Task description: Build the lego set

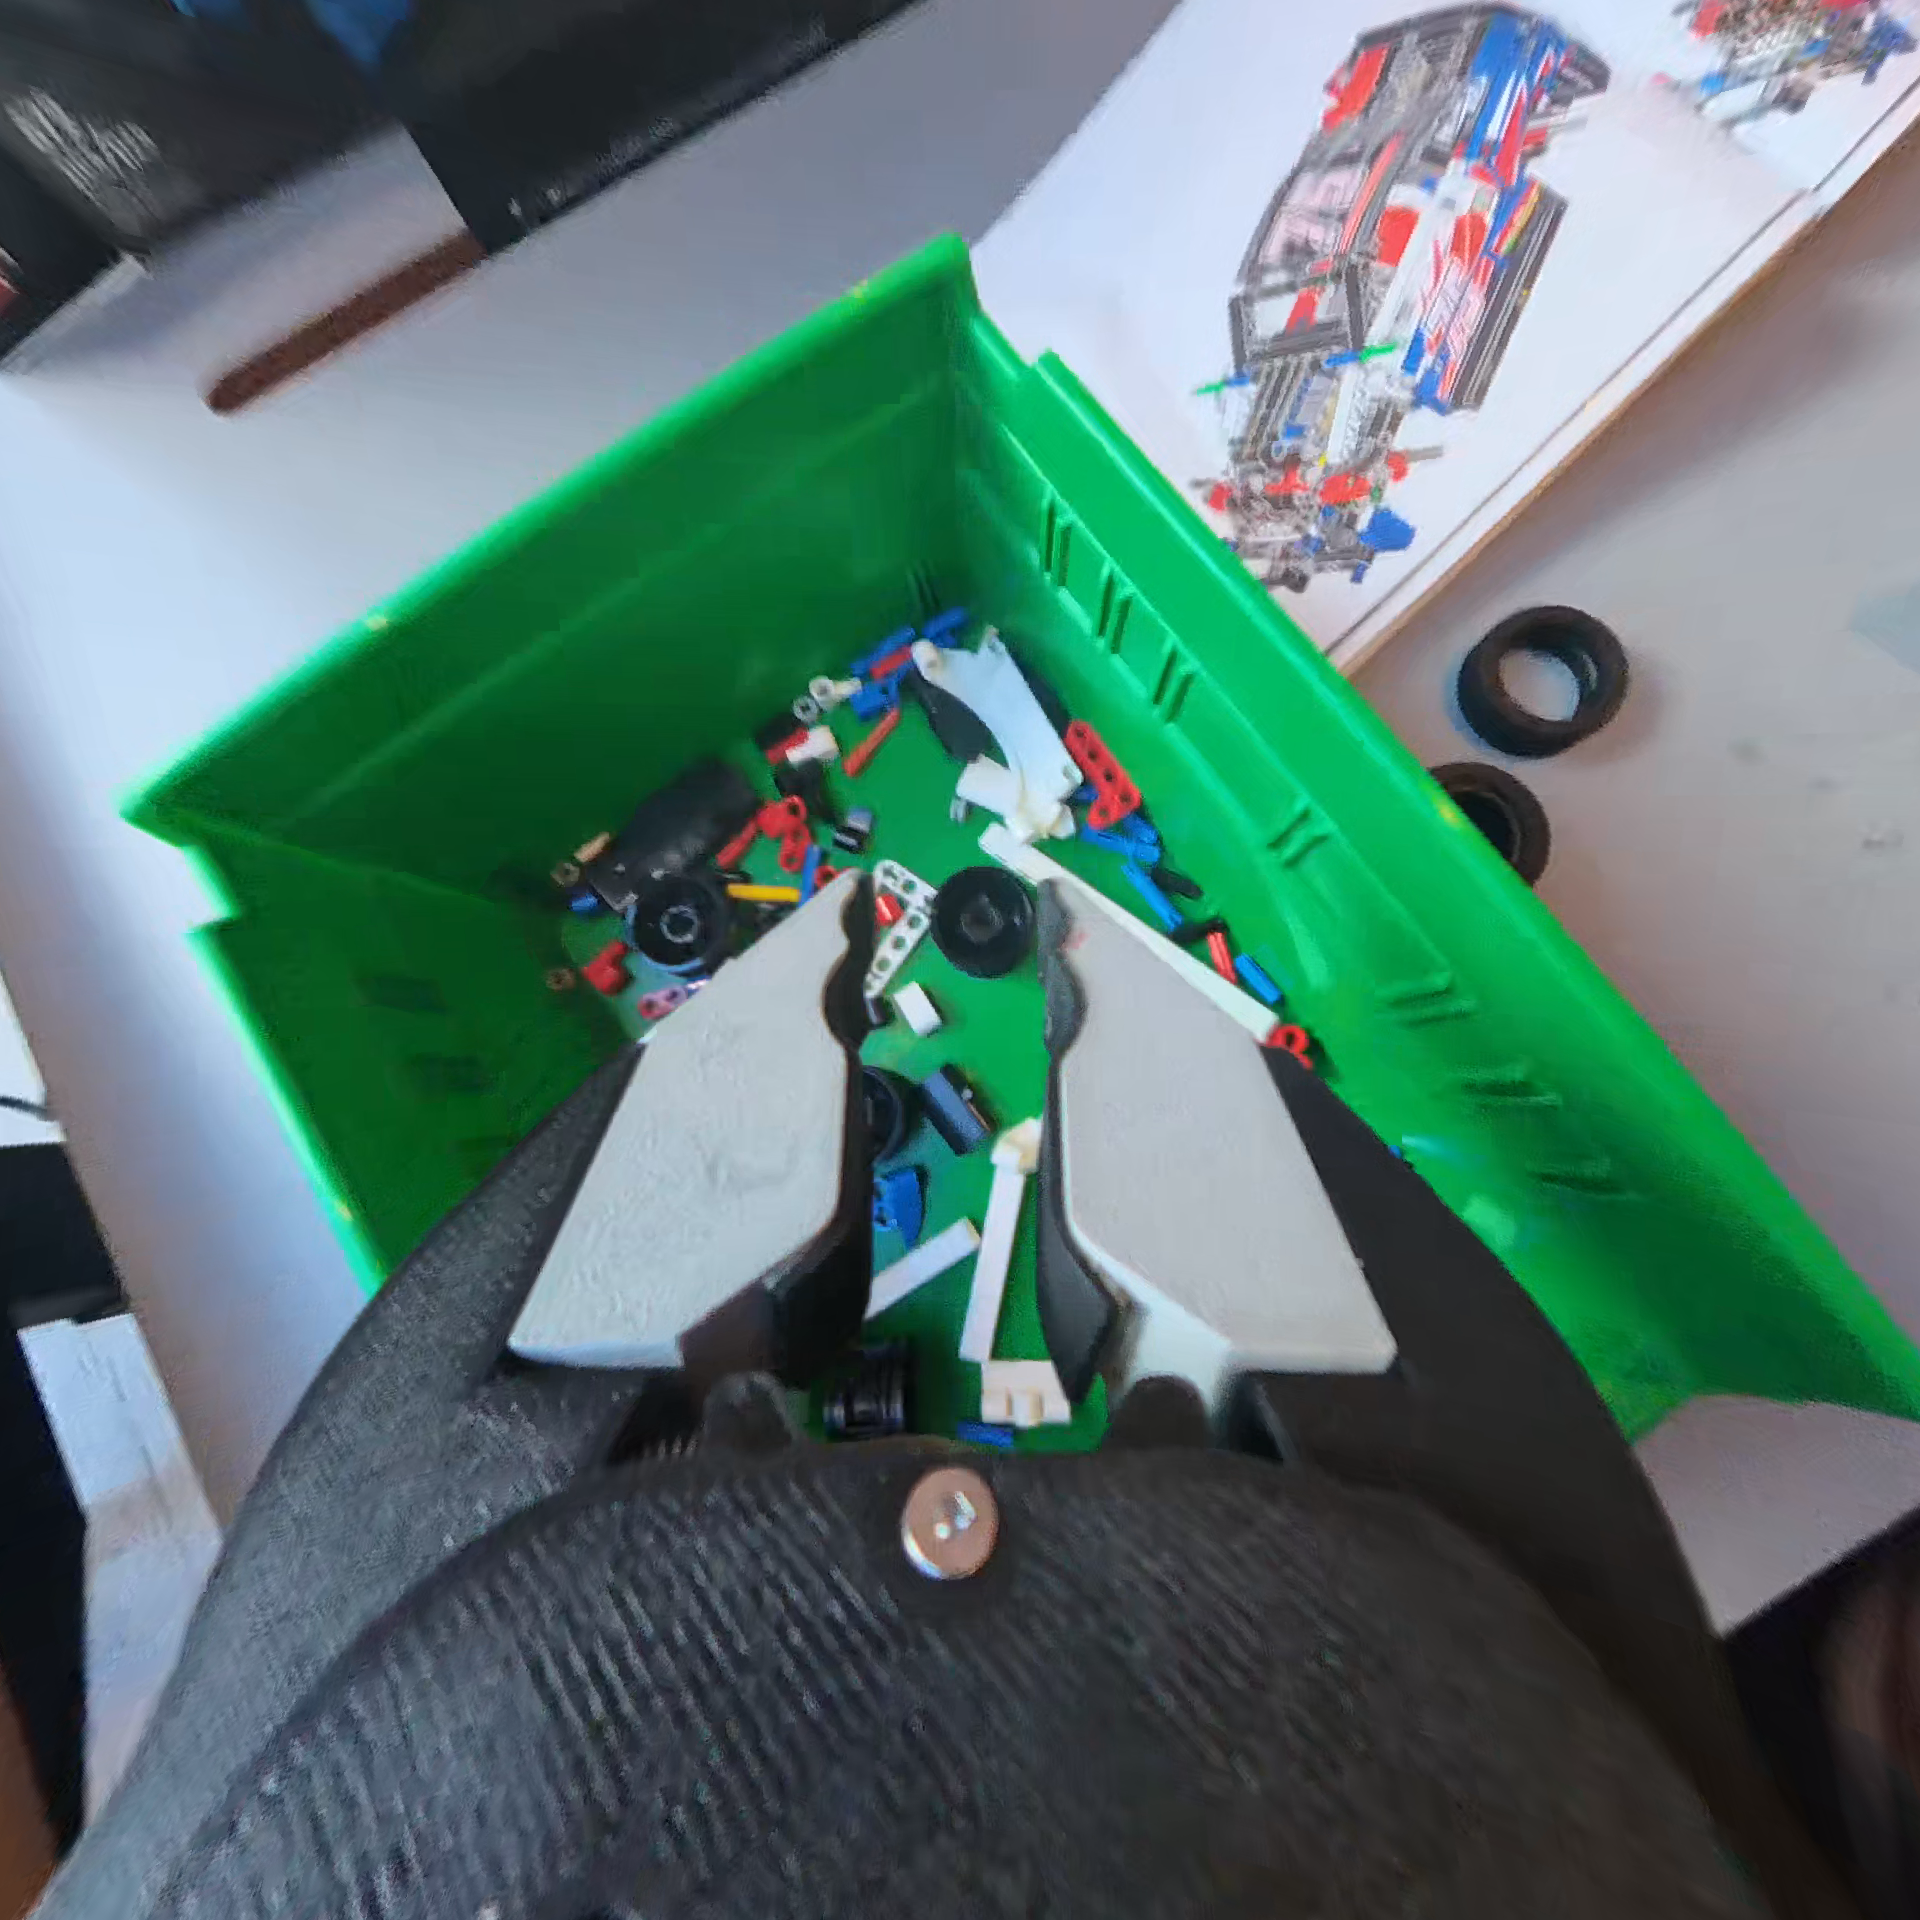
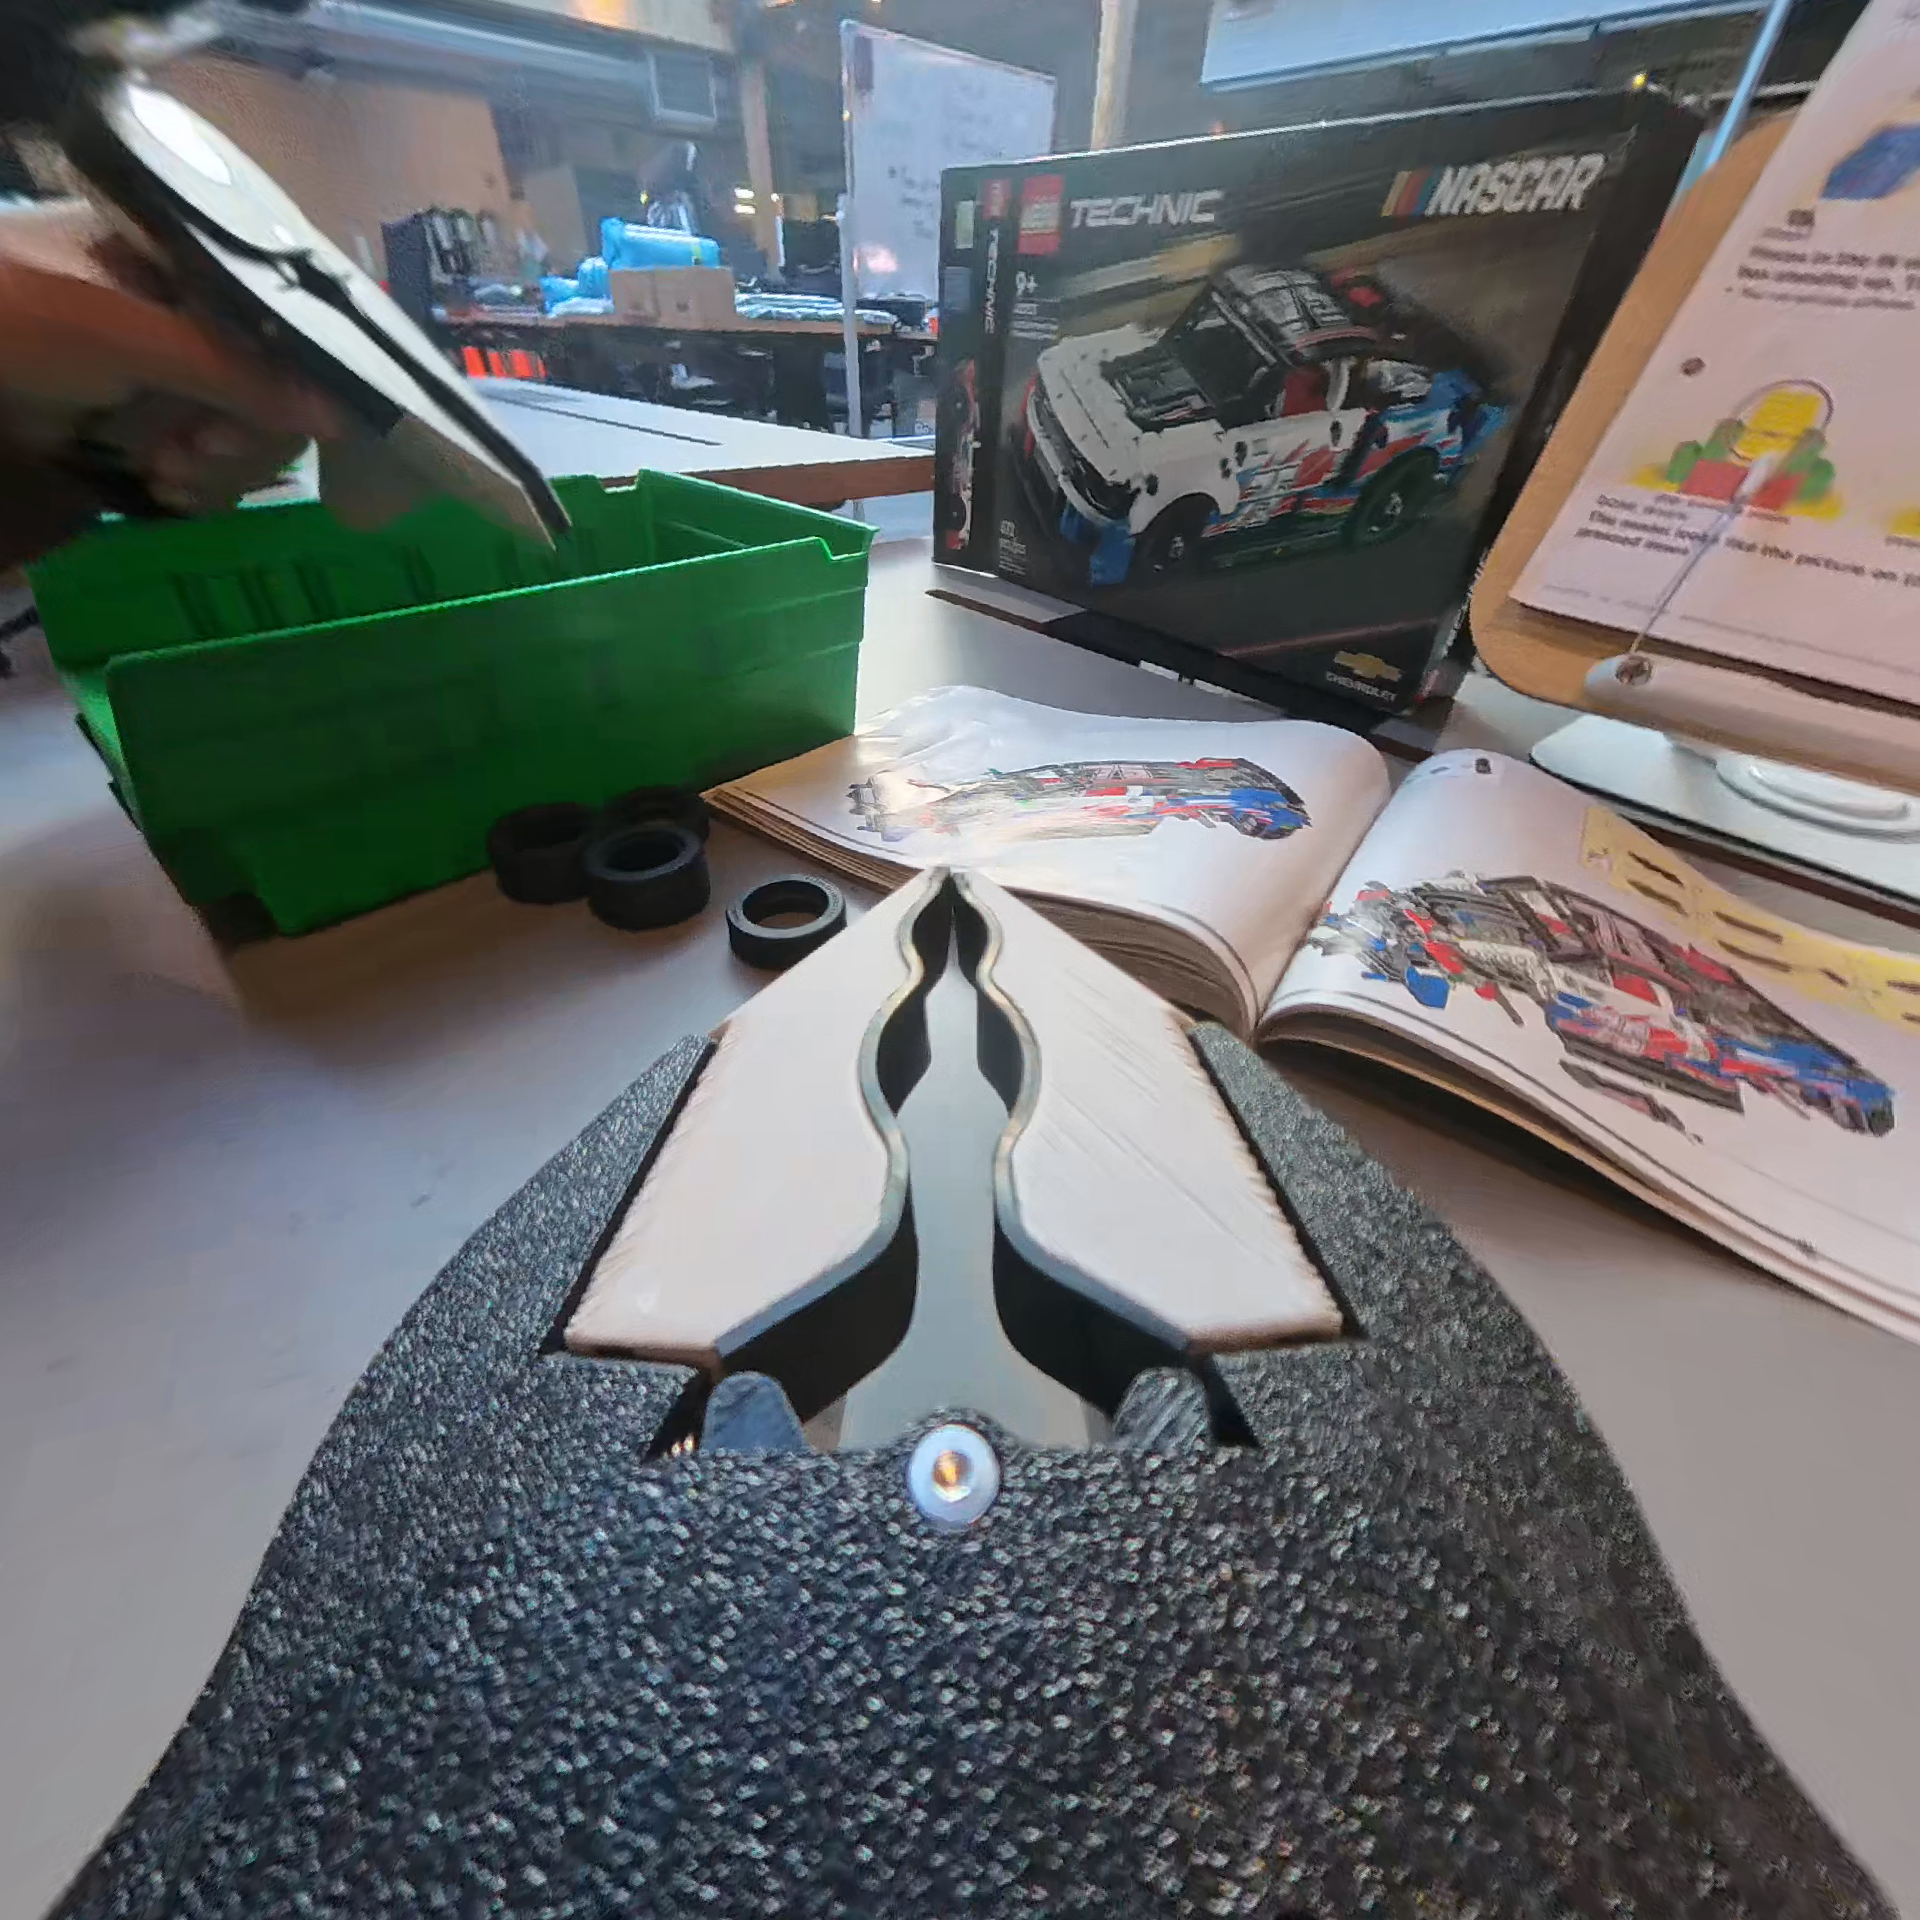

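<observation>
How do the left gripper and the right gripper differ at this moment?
The left gripper is open, while the right gripper is shut with nothing between its fingers. The left gripper reaches down into the green bin over loose pieces; the right gripper is outside it, over the table, pointing at the open booklet. Both have pale fingers on black bodies.

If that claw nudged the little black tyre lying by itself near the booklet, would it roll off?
Probably not: the lone black tyre lies flat on its side on the table, so it would likely slide. It looks rubbery, so it may grip the surface. Stood on its tread, it could roll.
</observation>
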{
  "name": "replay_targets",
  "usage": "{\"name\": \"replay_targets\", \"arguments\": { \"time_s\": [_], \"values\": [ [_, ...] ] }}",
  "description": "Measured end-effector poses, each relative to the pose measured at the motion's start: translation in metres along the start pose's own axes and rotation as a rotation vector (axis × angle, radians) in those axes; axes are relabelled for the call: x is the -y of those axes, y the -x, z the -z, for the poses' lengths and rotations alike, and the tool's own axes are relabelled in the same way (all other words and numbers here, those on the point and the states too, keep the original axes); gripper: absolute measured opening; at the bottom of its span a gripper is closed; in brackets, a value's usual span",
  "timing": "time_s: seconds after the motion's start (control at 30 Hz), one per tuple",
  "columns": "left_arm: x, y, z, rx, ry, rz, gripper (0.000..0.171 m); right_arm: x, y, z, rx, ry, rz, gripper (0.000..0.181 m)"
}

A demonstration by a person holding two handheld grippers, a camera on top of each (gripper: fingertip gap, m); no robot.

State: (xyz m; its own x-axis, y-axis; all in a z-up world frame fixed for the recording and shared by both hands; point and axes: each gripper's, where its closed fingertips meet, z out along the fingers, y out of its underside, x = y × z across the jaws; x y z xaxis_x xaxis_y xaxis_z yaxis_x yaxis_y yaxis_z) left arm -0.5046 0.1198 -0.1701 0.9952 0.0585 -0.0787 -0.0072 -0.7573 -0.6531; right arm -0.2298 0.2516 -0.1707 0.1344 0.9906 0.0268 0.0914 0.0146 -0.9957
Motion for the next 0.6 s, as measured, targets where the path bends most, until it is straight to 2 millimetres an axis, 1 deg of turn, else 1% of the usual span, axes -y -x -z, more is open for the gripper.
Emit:
{"name": "replay_targets", "arguments": {
  "time_s": [0.1, 0.17, 0.33, 0.4, 0.47, 0.53, 0.6],
  "values": [
    [0.002, -0.009, 0.001, -0.015, -0.082, 0.027, 0.021, -0.003, 0.003, 0.009, 0.024, 0.02, -0.028, 0.0],
    [-0.002, -0.009, 0.001, 0.01, -0.079, 0.032, 0.022, -0.006, 0.004, 0.013, 0.027, 0.039, -0.012, 0.0],
    [-0.012, -0.017, 0.002, 0.036, -0.067, 0.027, 0.024, -0.019, 0.015, 0.008, 0.121, 0.138, -0.094, 0.0],
    [-0.02, -0.014, 0.0, 0.067, -0.036, 0.009, 0.025, -0.02, 0.016, 0.007, 0.143, 0.149, -0.115, 0.0],
    [-0.024, -0.006, -0.003, 0.098, 0.007, -0.015, 0.025, -0.021, 0.014, 0.006, 0.158, 0.152, -0.136, 0.0],
    [-0.019, 0.006, -0.005, 0.122, 0.038, -0.046, 0.025, -0.021, 0.012, 0.006, 0.176, 0.152, -0.168, 0.0],
    [-0.013, 0.015, -0.011, 0.094, 0.093, -0.089, 0.025, -0.021, 0.011, 0.005, 0.19, 0.15, -0.2, 0.0]
  ]
}}
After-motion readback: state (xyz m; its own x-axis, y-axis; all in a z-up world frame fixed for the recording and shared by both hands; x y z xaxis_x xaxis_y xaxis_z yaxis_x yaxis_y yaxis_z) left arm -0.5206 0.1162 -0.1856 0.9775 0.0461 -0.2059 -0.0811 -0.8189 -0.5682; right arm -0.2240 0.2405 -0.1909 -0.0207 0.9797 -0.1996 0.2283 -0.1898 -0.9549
